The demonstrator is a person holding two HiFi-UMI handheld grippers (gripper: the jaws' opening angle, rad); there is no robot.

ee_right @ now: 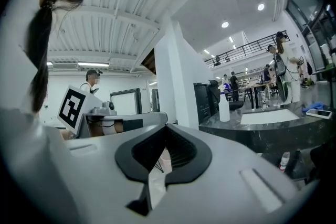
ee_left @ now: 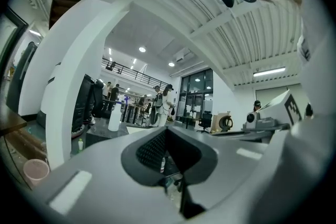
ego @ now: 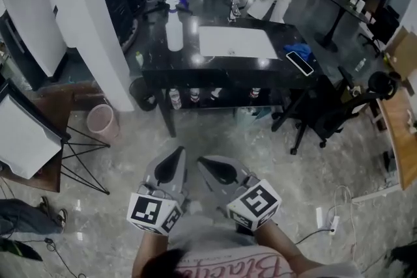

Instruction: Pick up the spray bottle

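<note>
A white spray bottle (ego: 174, 32) stands upright on the far left part of a black table (ego: 215, 68). It also shows small and distant as the spray bottle (ee_left: 114, 119) in the left gripper view and the spray bottle (ee_right: 224, 107) in the right gripper view. My left gripper (ego: 171, 166) and right gripper (ego: 221, 172) are held side by side over the floor, well short of the table. Both point level toward it. The left gripper (ee_left: 166, 129) has its jaws together with nothing between them, and the right gripper (ee_right: 167, 126) is likewise shut and empty.
On the table lie a white mat (ego: 238, 42), a blue cloth (ego: 298, 50) and a phone (ego: 300, 63). Small bottles (ego: 174, 99) stand beneath it. A pink bin (ego: 101, 120) and a white pillar (ego: 98, 29) are at left, a black office chair (ego: 322, 114) at right.
</note>
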